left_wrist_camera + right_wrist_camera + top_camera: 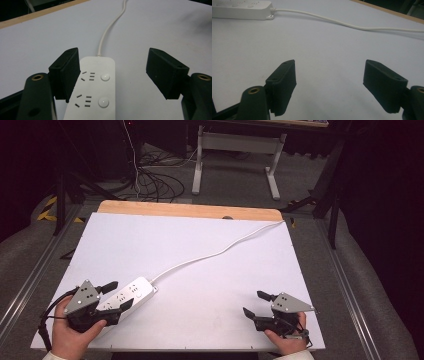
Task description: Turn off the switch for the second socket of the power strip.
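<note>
White power strip flat on white table, near front left side. Long box shape, round corners, rows of socket holes, round white buttons. Thin white cord runs off to far right edge. Left gripper wide open around strip, one jaw against its side, not squeezing. Right gripper wide open, holding nothing, well apart from strip

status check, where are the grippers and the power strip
Left gripper open, straddling power strip. Right gripper open, idle over bare table. Cord trails away, nothing blocking.
</note>
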`<control>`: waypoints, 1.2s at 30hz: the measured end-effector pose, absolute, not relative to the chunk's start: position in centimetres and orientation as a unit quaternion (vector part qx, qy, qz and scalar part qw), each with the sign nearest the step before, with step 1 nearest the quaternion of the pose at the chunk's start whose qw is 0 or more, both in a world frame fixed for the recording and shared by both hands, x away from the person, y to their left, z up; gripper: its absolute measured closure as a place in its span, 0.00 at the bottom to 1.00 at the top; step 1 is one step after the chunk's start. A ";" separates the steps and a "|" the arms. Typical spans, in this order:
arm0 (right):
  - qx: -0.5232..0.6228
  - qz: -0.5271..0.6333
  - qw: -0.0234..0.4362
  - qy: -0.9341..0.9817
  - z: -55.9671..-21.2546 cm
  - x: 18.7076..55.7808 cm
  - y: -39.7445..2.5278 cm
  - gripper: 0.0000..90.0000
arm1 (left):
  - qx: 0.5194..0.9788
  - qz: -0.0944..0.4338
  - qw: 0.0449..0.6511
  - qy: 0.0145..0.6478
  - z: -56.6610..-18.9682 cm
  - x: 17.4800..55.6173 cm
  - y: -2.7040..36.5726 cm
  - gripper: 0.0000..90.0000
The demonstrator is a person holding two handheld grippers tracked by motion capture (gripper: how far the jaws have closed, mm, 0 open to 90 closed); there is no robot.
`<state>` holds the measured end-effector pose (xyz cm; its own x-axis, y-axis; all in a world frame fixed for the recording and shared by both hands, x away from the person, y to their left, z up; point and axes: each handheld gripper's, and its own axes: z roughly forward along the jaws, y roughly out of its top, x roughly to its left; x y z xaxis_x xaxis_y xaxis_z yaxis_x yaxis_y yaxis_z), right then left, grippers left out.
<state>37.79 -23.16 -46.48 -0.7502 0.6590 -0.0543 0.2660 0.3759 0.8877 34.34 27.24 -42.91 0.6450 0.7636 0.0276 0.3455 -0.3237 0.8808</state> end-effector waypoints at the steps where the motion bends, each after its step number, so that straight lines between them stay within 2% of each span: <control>1: 0.287 0.479 0.205 0.804 -46.5 37.8 -23.2 0.30 | 0.781 0.224 0.462 0.356 -42.9 34.5 27.2 0.31; 29: 0.285 0.478 0.202 0.806 -46.6 37.9 -23.2 0.30 | 0.796 0.195 0.447 0.360 -42.8 37.8 25.1 0.34; 32: 0.284 0.478 0.202 0.806 -46.6 37.9 -23.2 0.30 | 0.794 0.198 0.444 0.365 -42.8 37.8 25.3 0.38; 36: 0.283 0.480 0.201 0.806 -46.5 37.9 -23.2 0.30 | 0.800 0.182 0.432 0.375 -42.6 37.9 25.7 0.53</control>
<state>37.88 -23.18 -46.54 -0.7592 0.6488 -0.0521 0.2638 0.3799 0.8866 37.93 25.67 -42.63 0.6531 0.7566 -0.0333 0.4421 -0.3452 0.8279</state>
